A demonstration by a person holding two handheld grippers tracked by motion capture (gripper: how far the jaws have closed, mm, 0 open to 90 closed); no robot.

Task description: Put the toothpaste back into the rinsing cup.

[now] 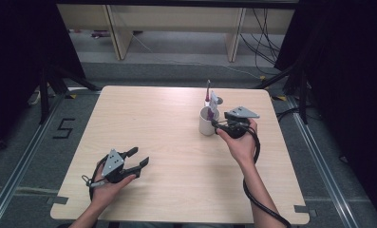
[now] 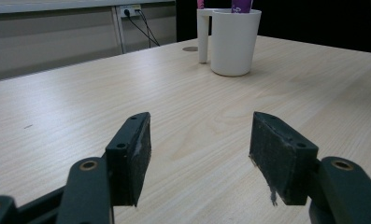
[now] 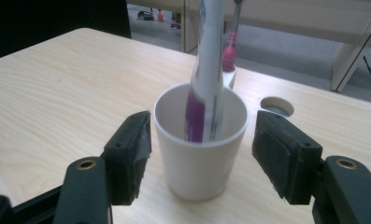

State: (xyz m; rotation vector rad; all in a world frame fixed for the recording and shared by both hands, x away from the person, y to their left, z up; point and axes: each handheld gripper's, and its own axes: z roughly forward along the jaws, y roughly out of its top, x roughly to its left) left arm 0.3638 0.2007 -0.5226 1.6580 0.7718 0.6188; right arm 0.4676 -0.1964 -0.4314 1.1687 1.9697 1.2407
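We see the right claw point(image 1: 216, 126) held level at the white cup point(image 1: 207, 122), its hand point(image 1: 241, 142) reaching forward over the tabletop point(image 1: 176, 142). In the right gripper view its jaws stand wide on either side of the cup point(image 3: 199, 154), the pads clear of its wall. The cup stands upright right of the tabletop's centre, with a tube point(image 3: 205, 70) in it and a toothbrush point(image 3: 230, 46) just behind. The left claw point(image 1: 137, 159) hangs low near the front left, jaws wide around nothing, pointing toward the cup.
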